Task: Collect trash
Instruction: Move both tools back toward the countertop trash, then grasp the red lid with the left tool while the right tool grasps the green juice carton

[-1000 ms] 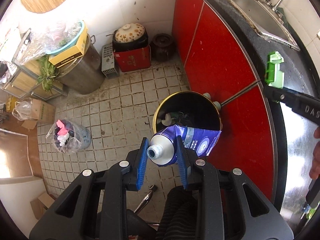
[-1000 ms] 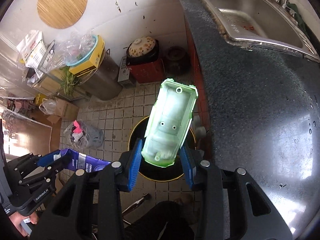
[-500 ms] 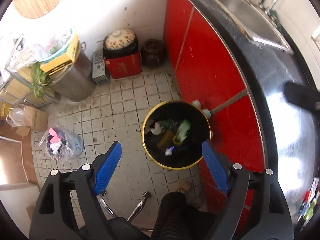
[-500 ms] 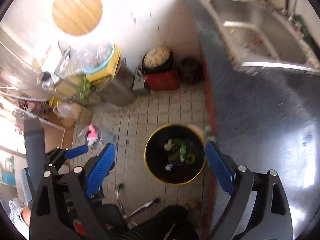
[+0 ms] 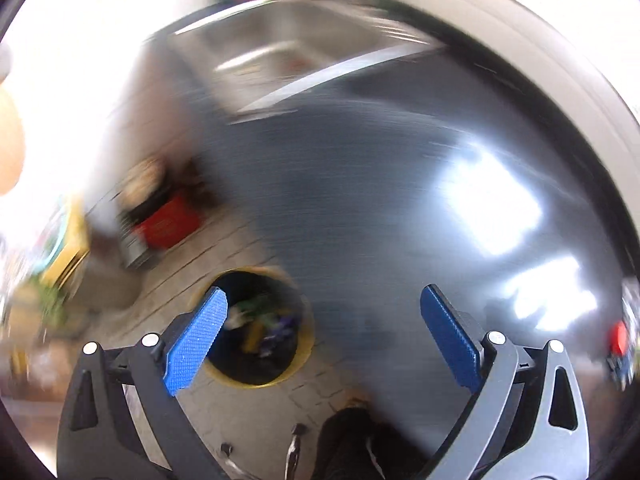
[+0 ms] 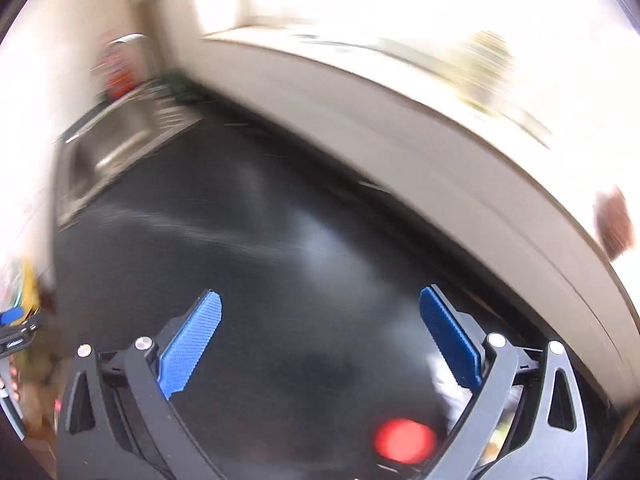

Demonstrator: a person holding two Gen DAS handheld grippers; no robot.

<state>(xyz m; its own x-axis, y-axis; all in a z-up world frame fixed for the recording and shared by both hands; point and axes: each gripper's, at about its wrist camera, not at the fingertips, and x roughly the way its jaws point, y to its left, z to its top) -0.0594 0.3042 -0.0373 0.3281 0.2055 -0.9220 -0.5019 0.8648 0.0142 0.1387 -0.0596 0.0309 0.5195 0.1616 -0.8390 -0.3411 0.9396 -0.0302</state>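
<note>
Both views are blurred by motion. My left gripper (image 5: pixel 322 300) is open and empty, over the edge of the dark countertop (image 5: pixel 380 200). The yellow-rimmed black trash bin (image 5: pixel 304 344) stands on the floor below it, with several pieces of trash inside. My right gripper (image 6: pixel 320 302) is open and empty above the dark countertop (image 6: pixel 260 260). A blurred red round object (image 6: pixel 404 440) lies on the counter near my right gripper's base, and it also shows in the left wrist view (image 5: pixel 620 336).
A steel sink (image 5: pixel 288 36) is set in the counter at the back, also in the right wrist view (image 6: pixel 108 140). A red box (image 5: pixel 170 220) stands on the tiled floor by the wall. A pale wall ledge (image 6: pixel 440 140) runs behind the counter.
Both grippers opened and dropped the blue-white tube and the green container into the bin. Both have since swung up and right from the bin toward the countertop.
</note>
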